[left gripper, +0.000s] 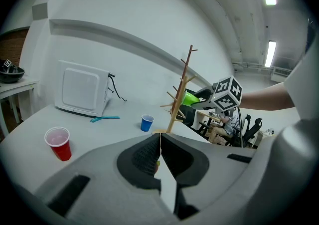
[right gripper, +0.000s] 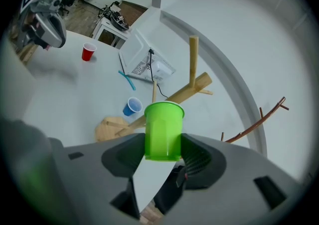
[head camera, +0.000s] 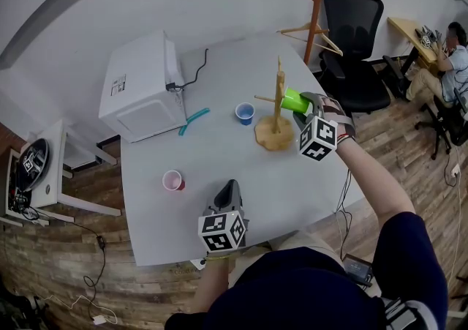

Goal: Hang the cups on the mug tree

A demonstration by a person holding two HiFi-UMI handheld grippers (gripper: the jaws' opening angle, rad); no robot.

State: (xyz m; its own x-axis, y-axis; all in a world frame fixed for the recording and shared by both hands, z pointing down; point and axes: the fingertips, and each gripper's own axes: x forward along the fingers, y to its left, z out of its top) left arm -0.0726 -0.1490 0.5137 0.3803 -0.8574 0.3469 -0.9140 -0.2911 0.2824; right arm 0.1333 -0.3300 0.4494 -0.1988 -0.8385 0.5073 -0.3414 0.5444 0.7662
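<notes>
As seen from the head view, surface (head camera: 219,153): pale grey, standing on a wood-pattern floor.
White appliance (head camera: 142,87): box-shaped, at the far left corner of the surface; a dark cable trails from its right side.
Red cup (head camera: 172,181): upright, mouth up, near the left edge of the surface, well apart from the other cups.
Teal tool (head camera: 194,121): lying flat, just beside the front right corner of the appliance.
Left gripper (left gripper: 159,141): low over the near edge of the surface, pointing toward the mug tree; fingers pressed together tip to tip.
Blue cup (head camera: 245,113): upright, mouth up, between the teal tool and the mug tree, near the tree's base.
Mug tree (head camera: 276,113): wooden, upright on a round base, right of centre on the surface; pegs angle upward off the trunk.
Green cup (head camera: 294,101): off the surface, on its side, mouth toward the trunk, level with the upper pegs on the tree's right; contact with a peg cannot be told.
Right gripper (right gripper: 163,141): fingers clamped on the lower body of the green cup, one on each side.
Office chair (head camera: 355,36): black, on the floor beyond the far right corner of the surface.
</notes>
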